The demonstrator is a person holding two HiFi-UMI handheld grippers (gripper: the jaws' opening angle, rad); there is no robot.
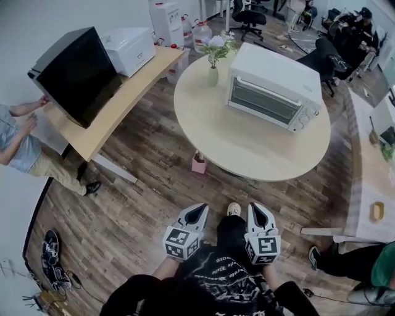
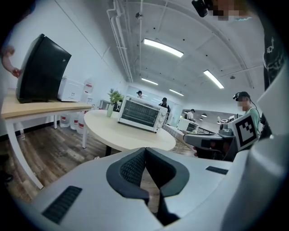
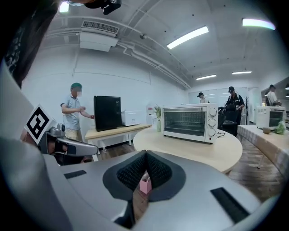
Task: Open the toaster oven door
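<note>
Both grippers are low over the wood-plank floor, side by side, tips forward. Left gripper: jaws together, pads meeting at the tips, nothing between them. Right gripper: jaws likewise closed on nothing. A small pink box shows through the slit under its pads, but it sits on the floor ahead, by the foot of the table. The round pale table lies ahead of both grippers and apart from them. The white toaster oven stands on the far half of that top, ahead and a little right of the right gripper, well apart from both. Its glass door is closed and faces the grippers, with the knobs down its right side. A vase of flowers is at the far table edge, ahead of the left gripper and just left of the oven. Ahead-left of the left gripper is a long wooden desk carrying a big black box and a white appliance. A person stands at its far-left end, a hand at the black box. Water jugs and an office chair stand beyond the table. To the right of the right gripper is a pale counter. White walls, exposed ceiling pipes, strip lights overhead. More people stand far behind the oven.
</note>
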